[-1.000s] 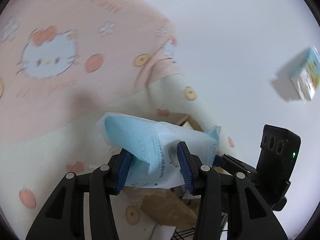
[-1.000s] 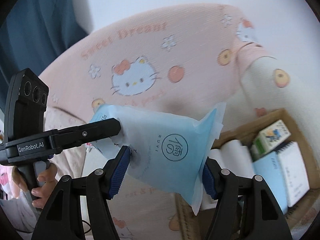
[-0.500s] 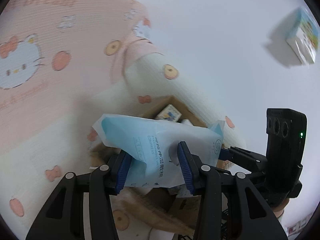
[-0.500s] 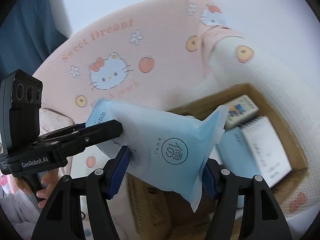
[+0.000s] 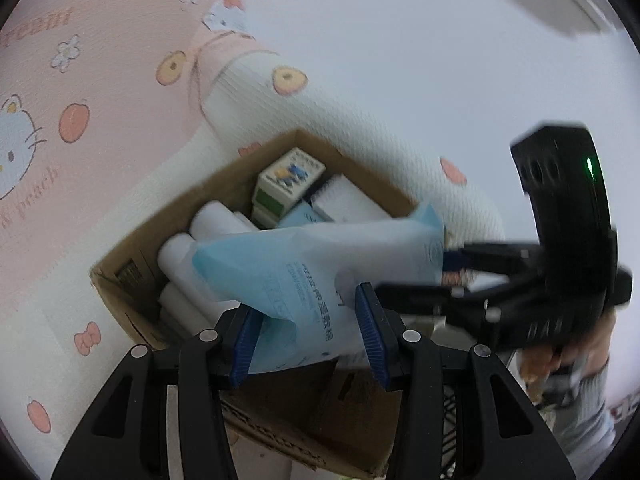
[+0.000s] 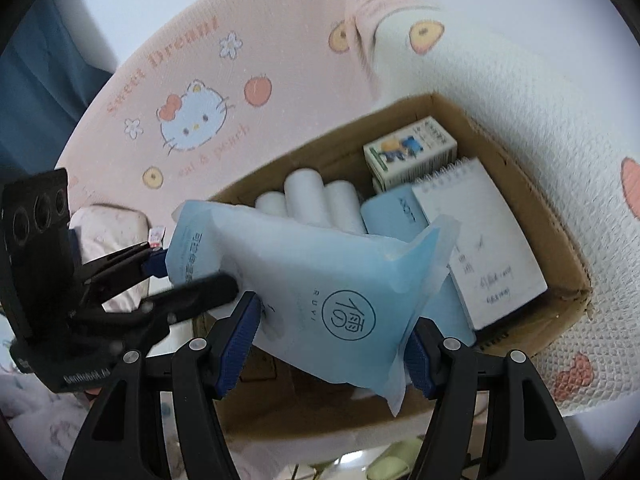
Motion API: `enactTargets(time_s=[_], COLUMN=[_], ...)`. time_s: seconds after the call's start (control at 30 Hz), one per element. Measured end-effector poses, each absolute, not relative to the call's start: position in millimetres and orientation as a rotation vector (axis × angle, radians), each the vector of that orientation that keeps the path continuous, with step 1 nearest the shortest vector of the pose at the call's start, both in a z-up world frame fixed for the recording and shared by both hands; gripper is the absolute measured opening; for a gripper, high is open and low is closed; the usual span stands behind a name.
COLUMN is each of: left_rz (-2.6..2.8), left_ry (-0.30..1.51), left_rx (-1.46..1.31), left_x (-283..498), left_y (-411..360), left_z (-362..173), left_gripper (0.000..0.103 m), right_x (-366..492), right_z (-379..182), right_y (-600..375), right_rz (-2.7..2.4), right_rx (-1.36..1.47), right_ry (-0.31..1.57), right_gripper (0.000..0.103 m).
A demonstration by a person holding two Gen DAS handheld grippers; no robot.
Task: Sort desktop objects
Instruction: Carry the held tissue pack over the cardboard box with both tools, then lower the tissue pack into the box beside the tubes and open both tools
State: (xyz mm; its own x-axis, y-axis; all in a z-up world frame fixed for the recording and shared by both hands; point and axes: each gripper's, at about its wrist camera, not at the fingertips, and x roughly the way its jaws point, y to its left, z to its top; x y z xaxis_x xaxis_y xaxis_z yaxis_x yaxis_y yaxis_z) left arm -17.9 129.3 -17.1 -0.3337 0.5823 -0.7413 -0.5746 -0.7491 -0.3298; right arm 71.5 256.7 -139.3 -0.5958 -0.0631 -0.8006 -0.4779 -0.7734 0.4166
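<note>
A pink and white Hello Kitty blanket (image 6: pixel 192 92) fills the far and right parts of both views. On it sits an open cardboard box (image 6: pixel 532 208), its walls brown and its near side closest to the cameras. Above the box hangs the light blue tissue pack (image 6: pixel 320 280), held in the air by both tools and spanning the box's near left part.

The right gripper (image 6: pixel 332 344) clamps the pack's near end, with its blue pads (image 6: pixel 238 344) pressed against the soft wrapper. The left gripper (image 5: pixel 306 328) clamps the opposite end the same way, its pads dug into the crumpled plastic.

Inside the box, a spiral notepad (image 6: pixel 484 236) lies along the right wall, partly on a pale blue packet (image 6: pixel 400 212). White paper rolls (image 6: pixel 308 192) lie side by side at the far left of the box. A small green and white carton (image 6: pixel 412 152) rests in the far right corner.
</note>
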Motion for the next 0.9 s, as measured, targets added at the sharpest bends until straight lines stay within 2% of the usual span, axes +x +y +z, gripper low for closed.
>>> enactTargets(time_s=[0.33, 0.67, 0.9], left_rz=[2.05, 1.997, 2.078], left_ry=[-0.021, 0.216, 0.374], left_rx=[-1.307, -1.275, -1.156], left_x=[-18.9, 3.0, 8.1], left_y=[136.1, 143.9, 142.6], left_z=[-45.7, -48.8, -32.1], left_gripper=[0.05, 0.061, 0.062], right_x=[58.7, 57.1, 62.2], right_z=[-152.0, -170.2, -172.5], right_y=[266.8, 291.9, 295.6], right_rz=[2.409, 2.316, 2.251], right_rx=[-1.386, -1.436, -1.405], right_ry=[0.833, 0.878, 0.836], right_gripper=[0.066, 0.068, 0.068])
